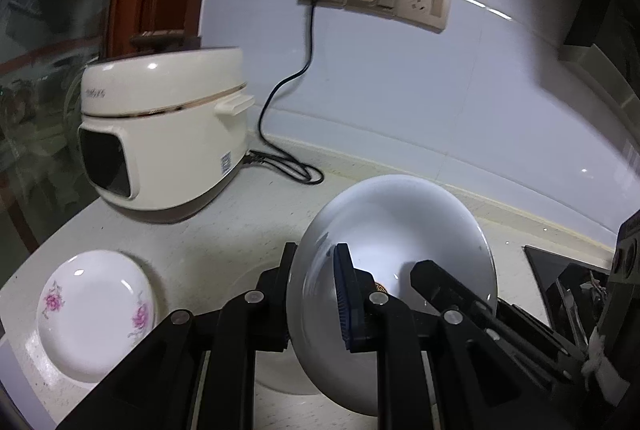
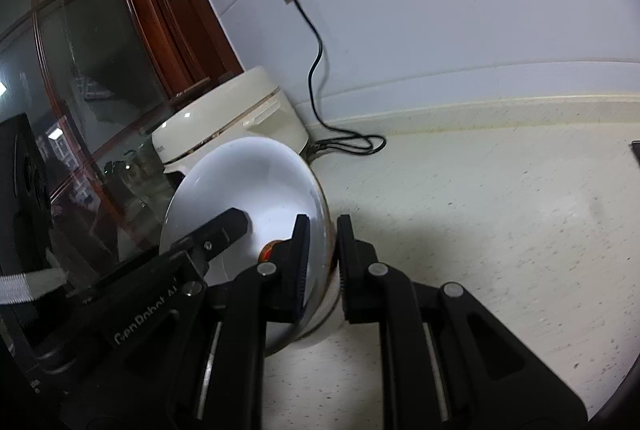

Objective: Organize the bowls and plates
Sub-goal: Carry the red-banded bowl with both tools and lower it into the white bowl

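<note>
Bowl (image 1: pixel 400 230) is being carried tilted above the tabletop (image 2: pixel 500 210), clamped on opposite sides of its rim. Left hand-held gripper (image 1: pixel 314 294) is closing its jaws across the near wall, one pad inside, one outside. Right hand-held gripper (image 2: pixel 323 262) is pinching the opposite wall in the same way. Both grips are sitting low on a smooth glazed rim, so slip is the likely fault: both hands should be moving together, keeping the bowl's tilt steady. Outward, a flowered plate (image 1: pixel 96 310) is lying on the tabletop to the left, near a rice cooker (image 1: pixel 168 134). Set-down should be clearing both, probably stacking or placing beside the plate.
</note>
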A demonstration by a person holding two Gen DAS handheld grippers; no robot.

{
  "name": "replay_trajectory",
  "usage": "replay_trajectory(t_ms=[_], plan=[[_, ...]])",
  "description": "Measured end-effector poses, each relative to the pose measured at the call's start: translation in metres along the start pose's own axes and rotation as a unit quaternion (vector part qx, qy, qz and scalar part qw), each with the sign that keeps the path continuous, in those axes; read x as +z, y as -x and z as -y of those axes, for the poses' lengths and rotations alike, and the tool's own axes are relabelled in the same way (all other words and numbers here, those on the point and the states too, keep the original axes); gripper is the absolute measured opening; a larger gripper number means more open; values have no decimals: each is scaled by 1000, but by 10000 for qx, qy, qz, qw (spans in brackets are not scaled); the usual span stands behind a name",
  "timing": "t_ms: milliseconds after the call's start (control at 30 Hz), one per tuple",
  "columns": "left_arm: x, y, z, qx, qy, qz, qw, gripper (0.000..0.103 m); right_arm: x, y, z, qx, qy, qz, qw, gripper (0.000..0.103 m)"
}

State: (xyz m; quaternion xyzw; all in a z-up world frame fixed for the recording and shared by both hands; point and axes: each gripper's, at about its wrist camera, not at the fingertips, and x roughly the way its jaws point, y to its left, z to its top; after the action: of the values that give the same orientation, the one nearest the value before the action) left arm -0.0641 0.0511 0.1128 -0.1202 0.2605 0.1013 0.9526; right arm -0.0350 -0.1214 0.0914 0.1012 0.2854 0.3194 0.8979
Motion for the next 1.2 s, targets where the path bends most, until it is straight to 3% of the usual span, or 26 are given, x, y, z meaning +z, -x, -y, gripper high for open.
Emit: replay_trajectory(t_ms=[300,567,833,1200], plan=[[-2,-9,-33,91,205,-316,9992,17,-1,-30,-14,277,-116,-546,9981,17],[-10,-30,-41,-4,277,-689,9972,17,-10,-48,-17,-55,49,-947,9955,17],[-16,-45,-34,-129,159,-928,9955,19,-13,-48,-15,-497,261,-1018,9932,17],[-20,-43,-33,-3,80,-978,9952,19,-17,-52,-13,-445,243,-1068,9930,17]])
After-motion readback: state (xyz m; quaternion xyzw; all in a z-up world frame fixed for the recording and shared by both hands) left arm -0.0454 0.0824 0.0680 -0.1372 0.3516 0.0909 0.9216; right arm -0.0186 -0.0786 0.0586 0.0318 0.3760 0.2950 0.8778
